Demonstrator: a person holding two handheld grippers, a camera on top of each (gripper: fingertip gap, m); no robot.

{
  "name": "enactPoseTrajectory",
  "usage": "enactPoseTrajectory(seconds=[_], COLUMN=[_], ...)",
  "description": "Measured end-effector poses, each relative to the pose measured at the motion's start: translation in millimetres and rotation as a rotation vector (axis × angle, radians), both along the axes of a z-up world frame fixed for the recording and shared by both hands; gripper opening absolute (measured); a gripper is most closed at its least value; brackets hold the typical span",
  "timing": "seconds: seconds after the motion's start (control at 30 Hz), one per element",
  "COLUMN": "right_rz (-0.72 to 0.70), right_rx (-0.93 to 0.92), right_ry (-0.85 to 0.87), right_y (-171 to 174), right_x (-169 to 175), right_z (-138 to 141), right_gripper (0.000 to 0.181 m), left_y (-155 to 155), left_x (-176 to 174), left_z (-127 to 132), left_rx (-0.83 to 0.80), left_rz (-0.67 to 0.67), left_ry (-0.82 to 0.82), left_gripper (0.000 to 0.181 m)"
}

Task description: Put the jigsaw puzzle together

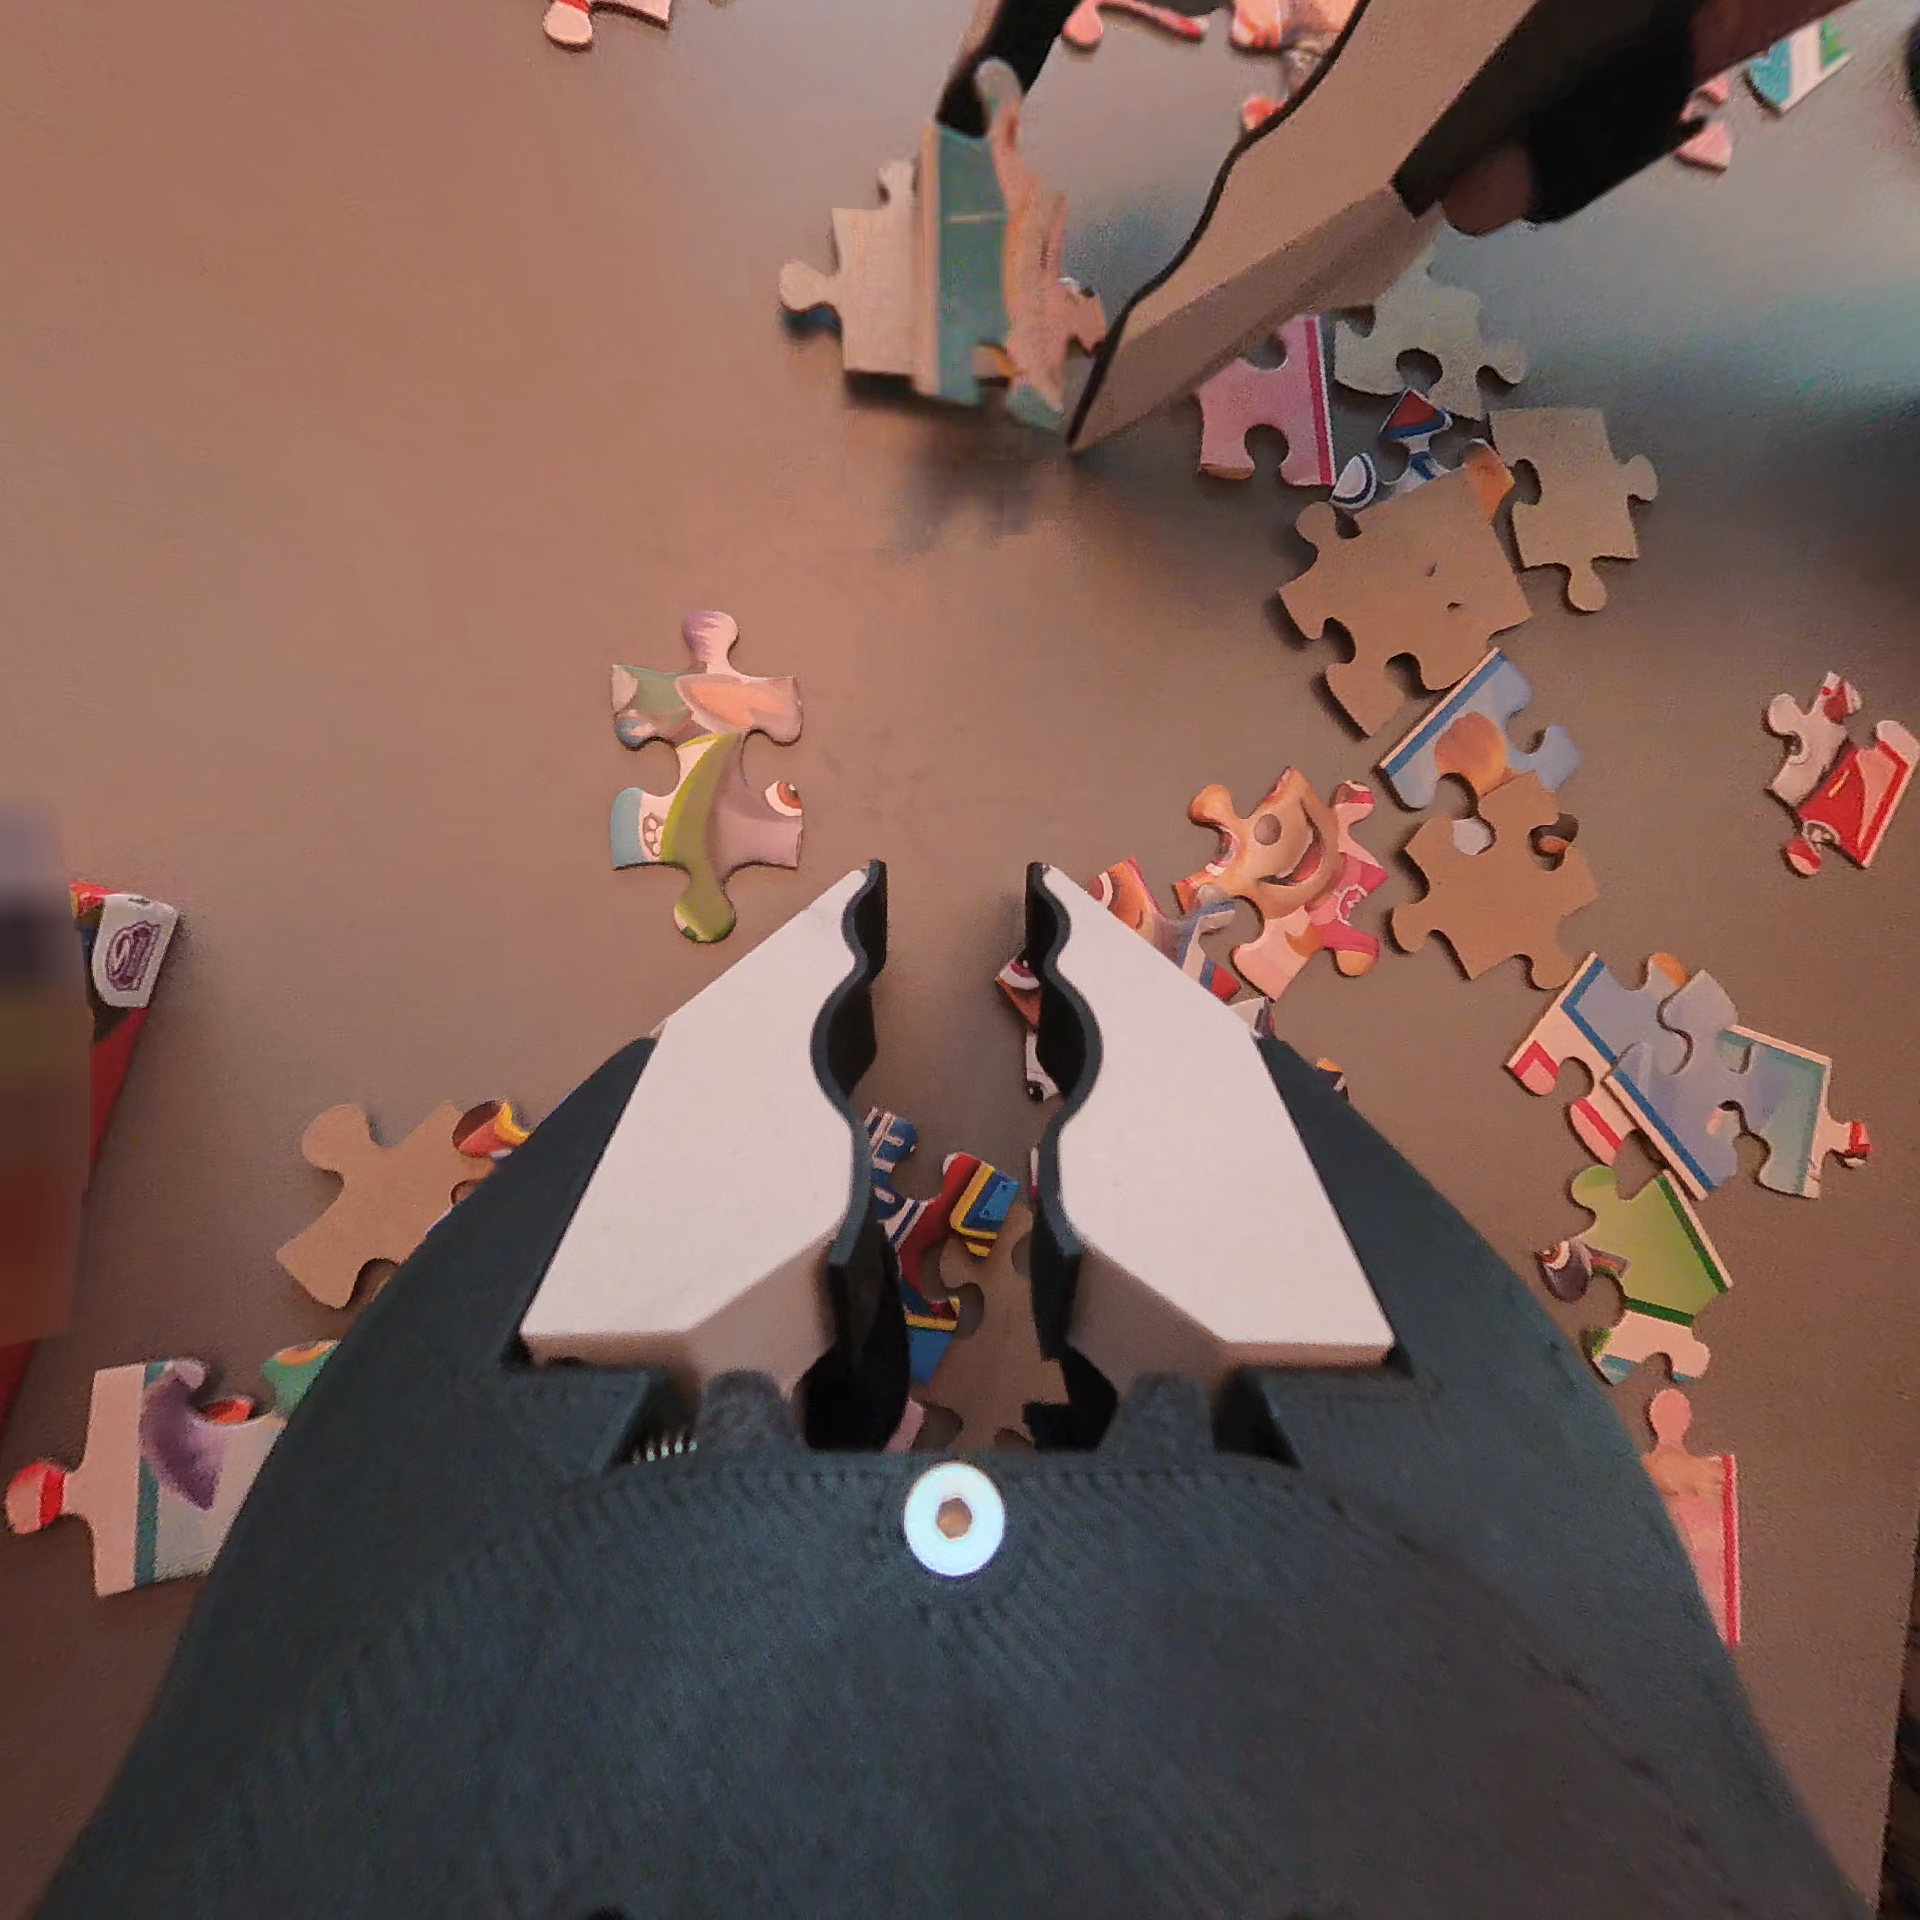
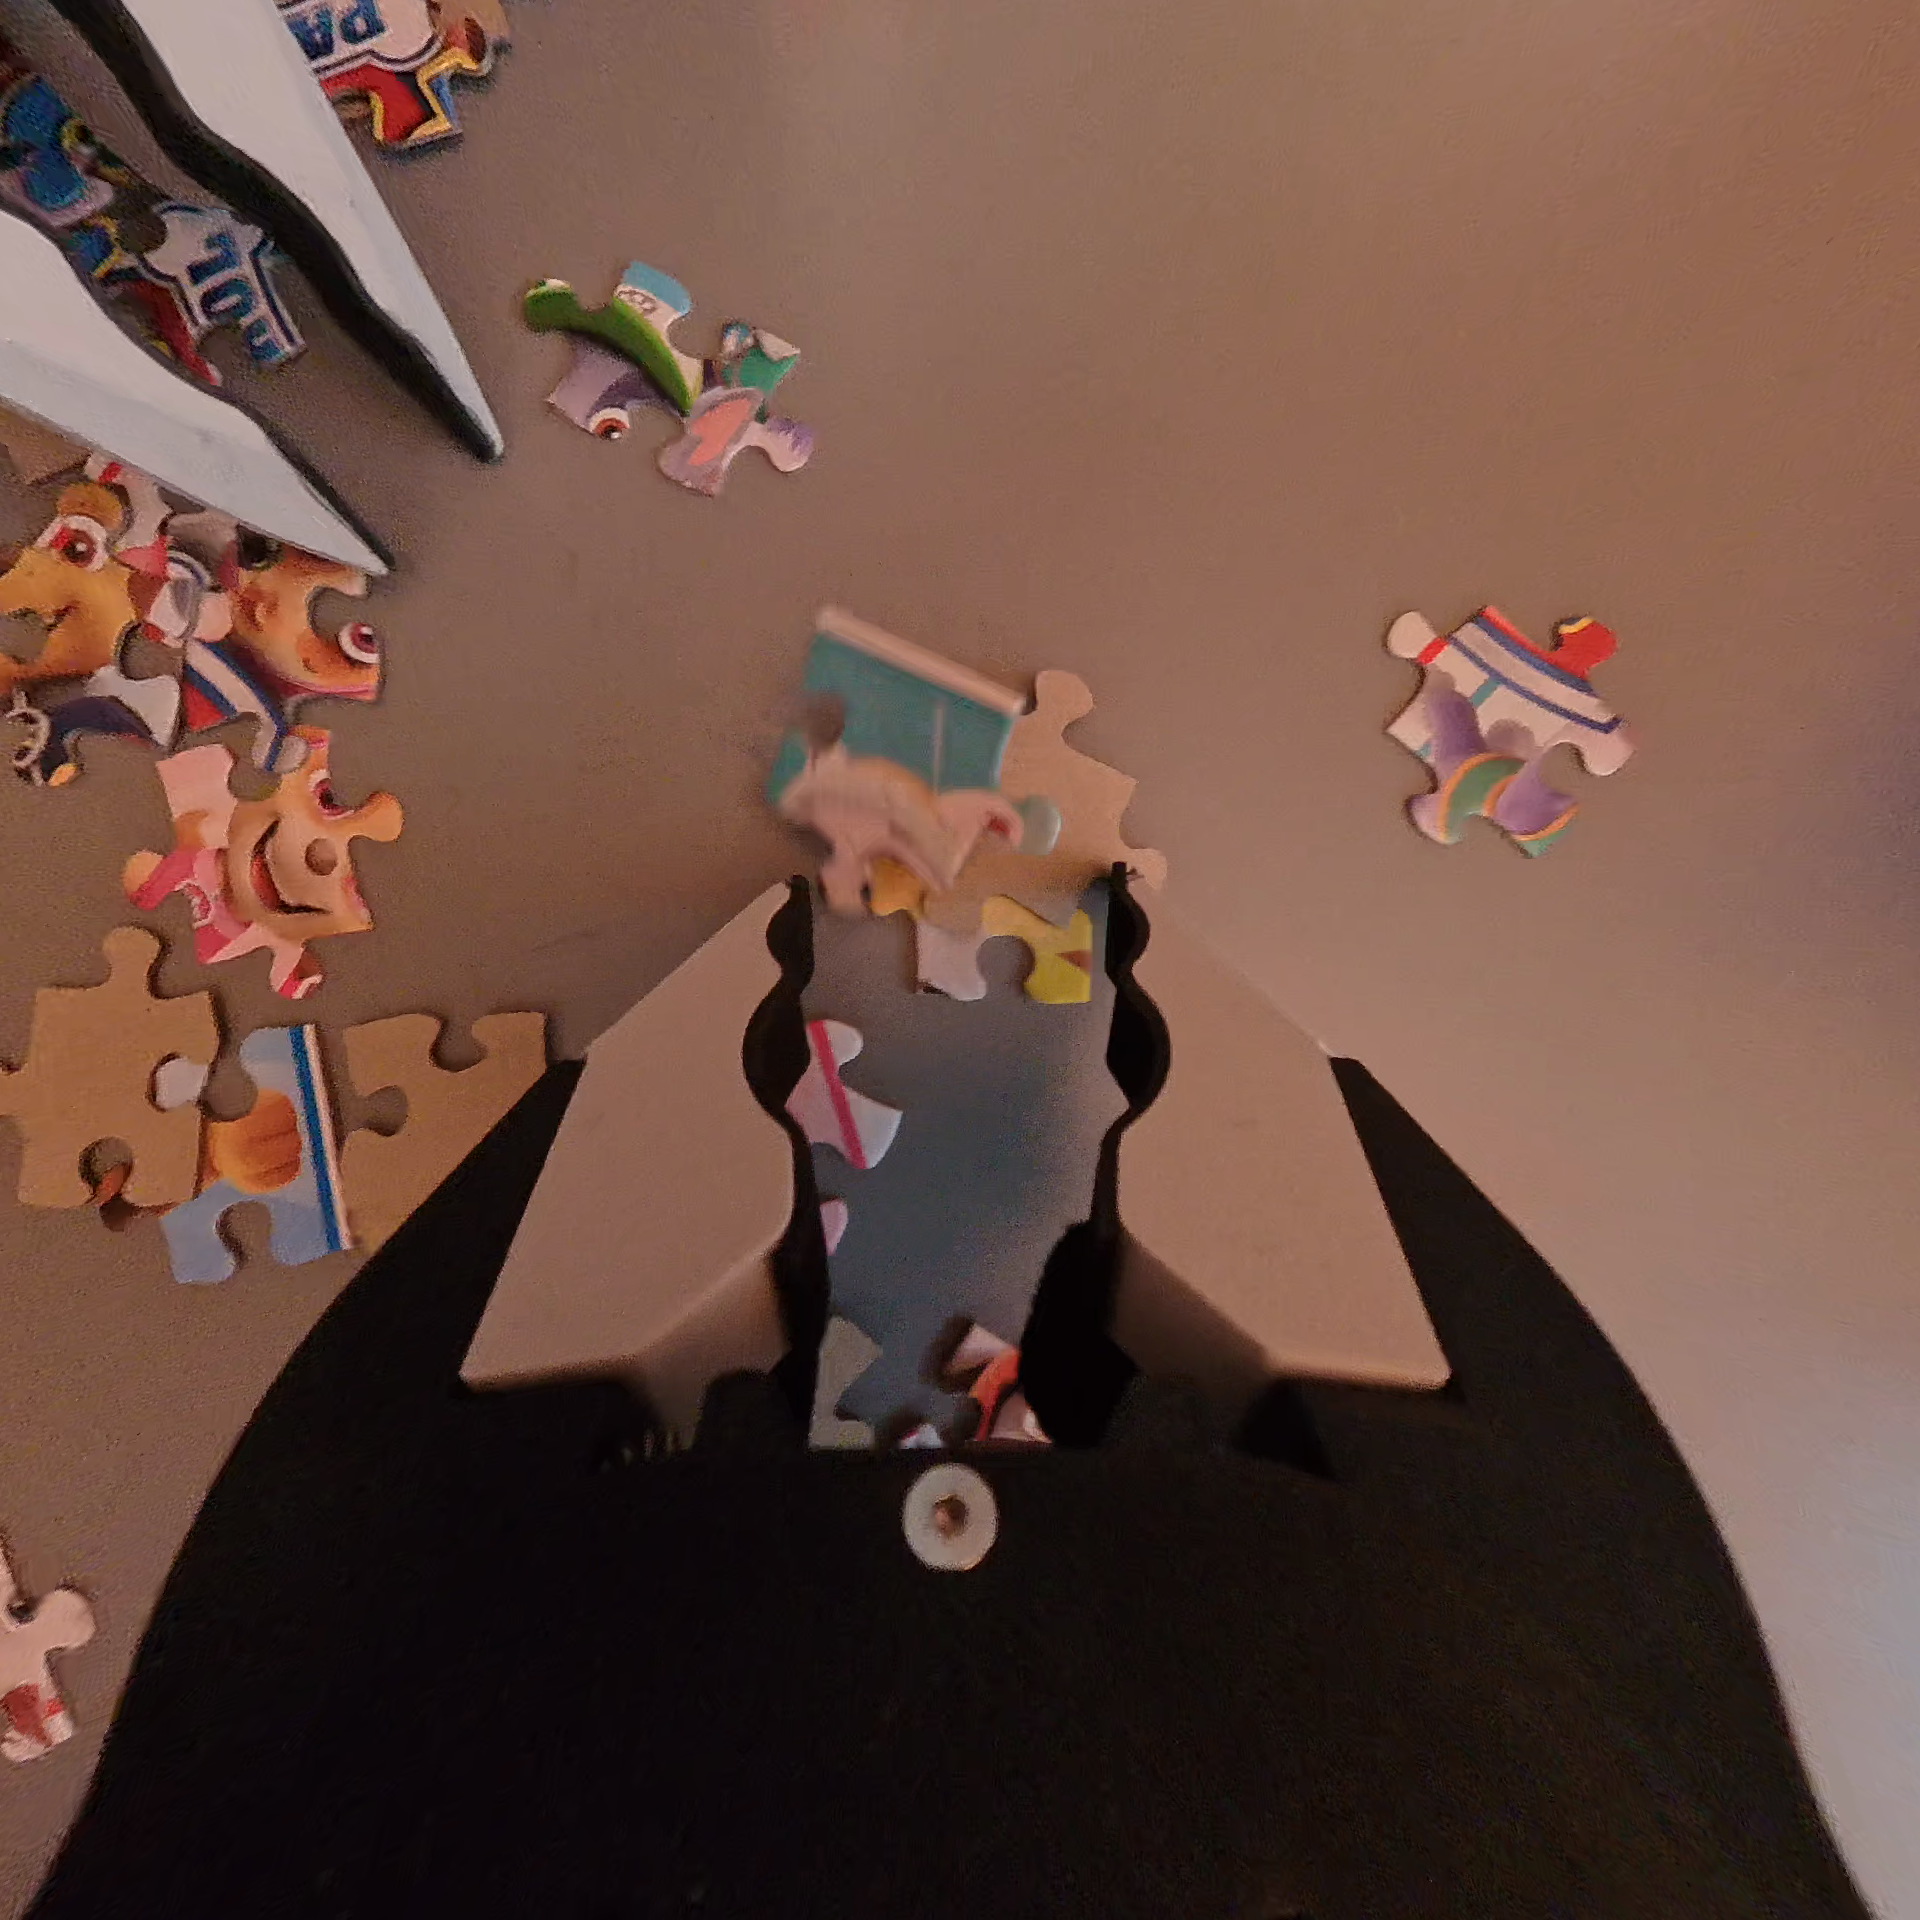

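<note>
Across the brown surface (image 1: pixel 416 436) jigsaw pieces lie scattered, some picture-side up, others showing bare cardboard. Near the middle of the left wrist view, the left tongs (image 1: pixel 956 878) hang above the surface with a narrow gap between their white fingers and nothing held there. Just left of their tips lies a joined pair of pieces (image 1: pixel 707 774) with a green stripe. Far and to the right, the right tongs (image 1: pixel 1039 260) reach down to a teal piece (image 1: pixel 966 260), which stands tilted up off the surface against a cardboard-backed piece (image 1: pixel 868 301).

From the right wrist view, the right tongs (image 2: pixel 956 883) are spread wide, and the blurred teal piece (image 2: pixel 904 727) sits just beyond their tips; whether either finger touches it I cannot tell. A striped pair of pieces (image 2: pixel 1507 727) lies well apart to the right. Clustered loose pieces (image 2: pixel 260 852) lie at the left.
</note>
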State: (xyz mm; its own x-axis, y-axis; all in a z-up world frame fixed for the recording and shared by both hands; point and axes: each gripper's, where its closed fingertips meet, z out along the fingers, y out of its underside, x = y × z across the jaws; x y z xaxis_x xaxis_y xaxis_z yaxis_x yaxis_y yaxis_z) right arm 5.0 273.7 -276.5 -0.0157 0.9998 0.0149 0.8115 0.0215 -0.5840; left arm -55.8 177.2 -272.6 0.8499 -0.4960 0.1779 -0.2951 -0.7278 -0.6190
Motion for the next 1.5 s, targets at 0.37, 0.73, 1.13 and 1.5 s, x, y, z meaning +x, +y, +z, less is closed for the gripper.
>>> enactPoseTrajectory(seconds=[0.37,0.73,1.13,1.5], right_rz=[0.118,0.245,0.245,0.231], right_rx=[-0.013,-0.221,-0.374,-0.527], right_ry=[0.006,0.072,0.093,0.105], right_y=[-4.8,-60.4,-63.1,-60.1], right_x=[-12.1,-5.6,-4.7,-1.3], right_z=[0.4,4.1,7.5,12.7], right_gripper=[0.033,0.032,0.033,0.034], left_y=[8.5,27.6,29.0,28.5], left_x=[8.8,34.3,48.3,62.9], left_z=[2.9,0.0,4.4,18.7], left_rx=[0.039,0.216,0.393,0.498], left_rz=[-0.014,-0.159,-0.315,-0.37], left_ry=[0.004,0.3,0.489,0.468], left_gripper=[0.026,0.044,0.033,0.009])
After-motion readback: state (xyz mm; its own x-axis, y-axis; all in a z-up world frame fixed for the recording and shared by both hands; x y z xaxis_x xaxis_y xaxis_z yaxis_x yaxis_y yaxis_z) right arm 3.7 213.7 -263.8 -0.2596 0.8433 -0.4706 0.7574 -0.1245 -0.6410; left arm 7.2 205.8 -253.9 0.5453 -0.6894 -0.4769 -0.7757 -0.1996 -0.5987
